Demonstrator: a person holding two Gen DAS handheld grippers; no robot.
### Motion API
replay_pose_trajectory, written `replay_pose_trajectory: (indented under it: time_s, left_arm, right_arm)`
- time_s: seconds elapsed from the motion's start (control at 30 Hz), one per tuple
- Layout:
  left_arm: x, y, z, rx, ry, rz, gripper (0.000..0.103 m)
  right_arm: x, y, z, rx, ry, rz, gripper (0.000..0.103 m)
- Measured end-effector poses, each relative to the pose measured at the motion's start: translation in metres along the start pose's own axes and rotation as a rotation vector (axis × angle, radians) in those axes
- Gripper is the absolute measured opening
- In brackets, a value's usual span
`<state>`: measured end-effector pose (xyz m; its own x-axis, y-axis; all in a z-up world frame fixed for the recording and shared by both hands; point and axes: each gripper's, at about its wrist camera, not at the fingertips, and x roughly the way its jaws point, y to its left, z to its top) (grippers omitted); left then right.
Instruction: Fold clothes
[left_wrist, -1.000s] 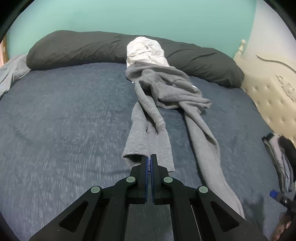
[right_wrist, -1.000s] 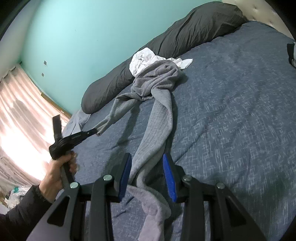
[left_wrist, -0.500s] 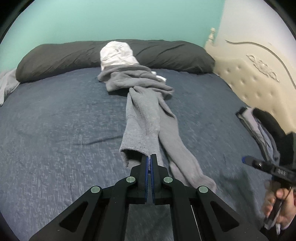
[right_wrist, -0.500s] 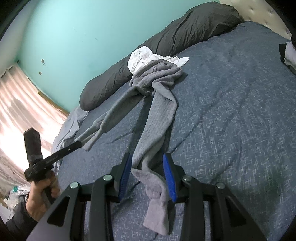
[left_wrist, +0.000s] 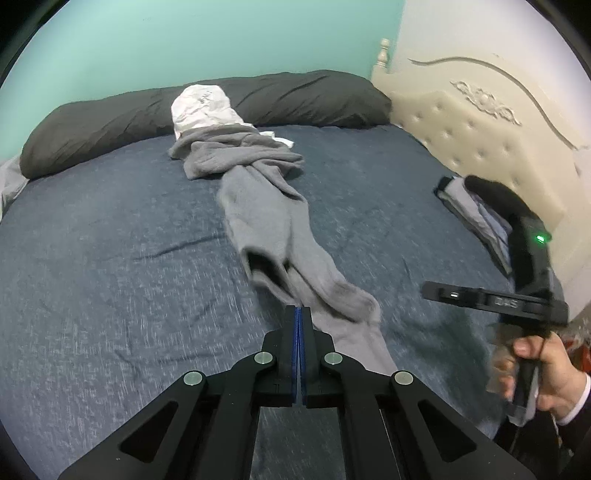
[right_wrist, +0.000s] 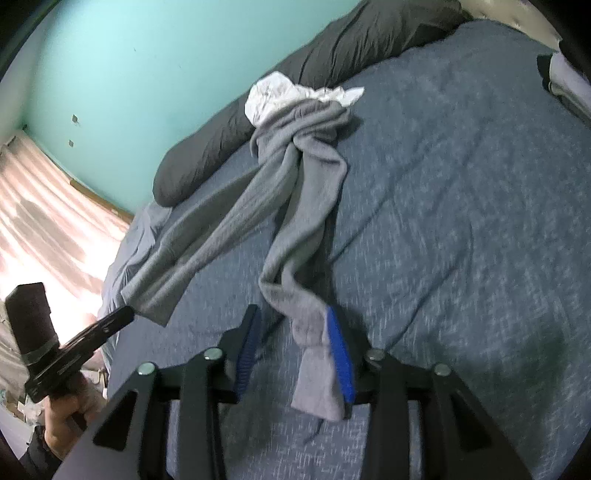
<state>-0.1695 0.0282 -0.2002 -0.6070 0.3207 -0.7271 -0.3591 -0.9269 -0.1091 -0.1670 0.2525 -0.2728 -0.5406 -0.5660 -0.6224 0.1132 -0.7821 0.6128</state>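
Grey trousers (left_wrist: 266, 206) lie stretched along the blue bed (left_wrist: 92, 229), the waist bunched near a white garment (left_wrist: 203, 107). Left gripper (left_wrist: 299, 314) is closed on one leg's hem. Right gripper (right_wrist: 295, 332) stands open around the other leg's end, not pinching it.

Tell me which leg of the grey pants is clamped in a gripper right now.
The leg nearer the curtains: the left gripper is shut on its cuff. The other leg lies loose between the right gripper's open fingers.
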Motion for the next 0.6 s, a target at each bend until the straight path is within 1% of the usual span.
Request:
replay_pose_trajectory:
  time_s: [0.07, 0.13, 0.23, 0.27, 0.37, 0.5, 0.6]
  left_arm:
    - [-0.004, -0.005, -0.008, 0.008, 0.005, -0.004, 0.0]
    - [0.003, 0.003, -0.015, -0.034, 0.028, -0.007, 0.0]
    - [0.017, 0.02, -0.02, -0.086, 0.042, -0.003, 0.0]
    - [0.024, 0.028, -0.021, -0.117, 0.051, -0.01, 0.0]
    - [0.046, 0.046, -0.022, -0.16, 0.062, 0.012, 0.0]
    - [0.078, 0.073, -0.023, -0.214, 0.085, 0.009, 0.0]
    - [0.098, 0.089, -0.023, -0.261, 0.108, 0.014, 0.0]
  right_arm:
    - [0.007, 0.001, -0.006, -0.004, 0.02, 0.0, 0.047]
    - [0.017, 0.001, -0.011, 0.001, 0.042, -0.005, 0.047]
    - [0.023, -0.002, -0.016, 0.022, 0.048, -0.003, 0.047]
    - [0.024, -0.002, -0.017, 0.023, 0.048, -0.004, 0.047]
    - [0.027, -0.005, -0.018, 0.029, 0.05, -0.005, 0.047]
    - [0.031, -0.012, -0.017, 0.045, 0.047, 0.0, 0.047]
    - [0.036, -0.016, -0.016, 0.048, 0.049, 0.005, 0.05]
